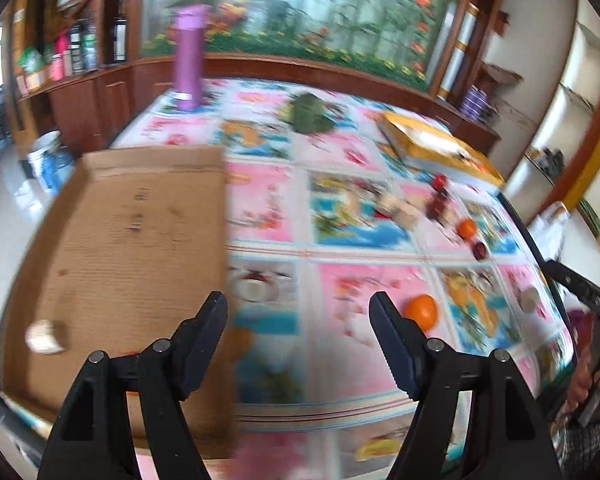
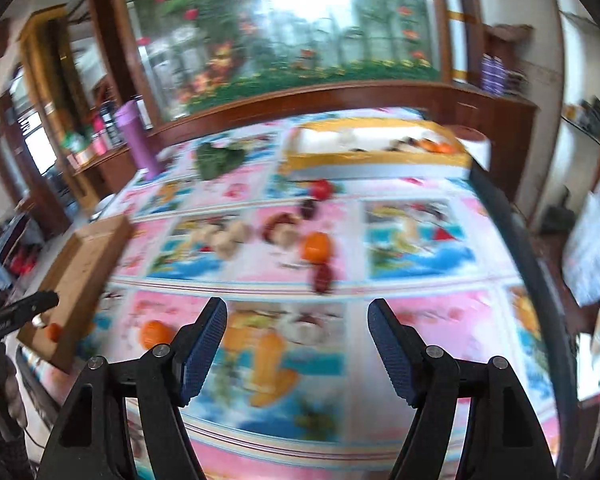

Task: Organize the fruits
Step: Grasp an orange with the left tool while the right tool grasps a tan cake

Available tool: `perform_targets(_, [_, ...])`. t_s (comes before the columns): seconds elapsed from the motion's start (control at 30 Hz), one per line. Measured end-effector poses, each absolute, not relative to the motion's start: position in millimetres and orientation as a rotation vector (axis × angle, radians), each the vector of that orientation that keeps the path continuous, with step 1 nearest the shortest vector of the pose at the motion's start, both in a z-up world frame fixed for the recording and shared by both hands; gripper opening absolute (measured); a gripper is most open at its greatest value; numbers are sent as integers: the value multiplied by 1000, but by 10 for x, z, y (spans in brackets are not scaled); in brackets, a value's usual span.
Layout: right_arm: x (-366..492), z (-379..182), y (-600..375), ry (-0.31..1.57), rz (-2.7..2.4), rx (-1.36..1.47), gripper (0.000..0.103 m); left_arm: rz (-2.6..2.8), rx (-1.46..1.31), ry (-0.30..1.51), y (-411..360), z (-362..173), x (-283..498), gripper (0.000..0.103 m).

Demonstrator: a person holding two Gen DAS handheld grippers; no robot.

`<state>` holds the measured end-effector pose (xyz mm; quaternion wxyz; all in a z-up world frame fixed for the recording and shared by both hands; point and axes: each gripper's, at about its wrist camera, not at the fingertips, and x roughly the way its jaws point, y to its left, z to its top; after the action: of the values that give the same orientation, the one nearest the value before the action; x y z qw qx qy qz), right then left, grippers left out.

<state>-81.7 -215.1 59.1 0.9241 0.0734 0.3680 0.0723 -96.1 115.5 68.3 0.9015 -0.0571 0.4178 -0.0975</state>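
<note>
Both black two-finger tongs stand with jaws wide apart and nothing between them: the left gripper (image 1: 298, 312) hangs over the near edge of the flat brown cardboard tray (image 1: 140, 240), and the right gripper (image 2: 296, 318) hangs over the glossy pink-and-blue fruit-print tablecloth (image 2: 420, 312). Both views are blurred.

From the left wrist, a round orange tangerine (image 1: 421, 311) lies on the cloth just beside the right-hand fingertip, at about three o'clock from the jaws. On the tray, at nine o'clock, sits a small pale round fruit (image 1: 45, 337). Toward one o'clock a loose group of fruits lies on the cloth: a second tangerine (image 1: 467, 228), dark red round fruits (image 1: 479, 251) and pale ones. Beyond them, also at one o'clock, rests a flat yellow-orange box (image 1: 440, 150). A tall purple plastic bottle (image 1: 189, 58) stands upright at eleven o'clock, with a heap of green leaves (image 1: 310, 114) at twelve.
</note>
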Motion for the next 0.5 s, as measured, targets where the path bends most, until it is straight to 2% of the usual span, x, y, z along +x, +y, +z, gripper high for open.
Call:
perform_targets(0.2, [-841, 363, -2577, 809, 79, 196, 77, -346, -82, 955, 611, 425, -835, 72])
perform_targets(0.5, [-791, 71, -2583, 875, 56, 131, 77, -408, 1, 988, 255, 254, -720, 72])
